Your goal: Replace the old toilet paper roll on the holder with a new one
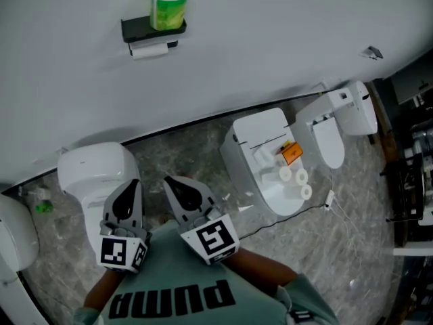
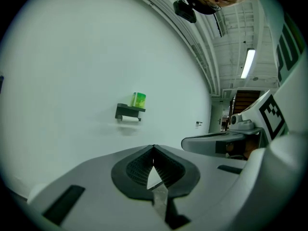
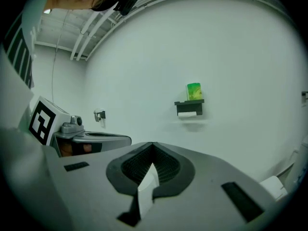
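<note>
A mock-up bathroom in an industrial hall: white toilets (image 1: pixel 260 147) line a bare white wall (image 1: pixel 284 39) with a toilet-paper holder (image 1: pixel 152 30), on a marble-patterned floor (image 1: pixel 352 249), under a strip light (image 2: pixel 249 63).

PUMA on person's green shirt (image 1: pixel 260 295), upside down in head view.

right gripper (image 3: pixel 153 145) jaws pressing together, empty, lying below-left of holder (image 3: pixel 189 103) | green container (image 3: pixel 194 91), perhaps a canister, standing atop holder | white roll (image 3: pixel 187 114) hanging just under holder
</note>
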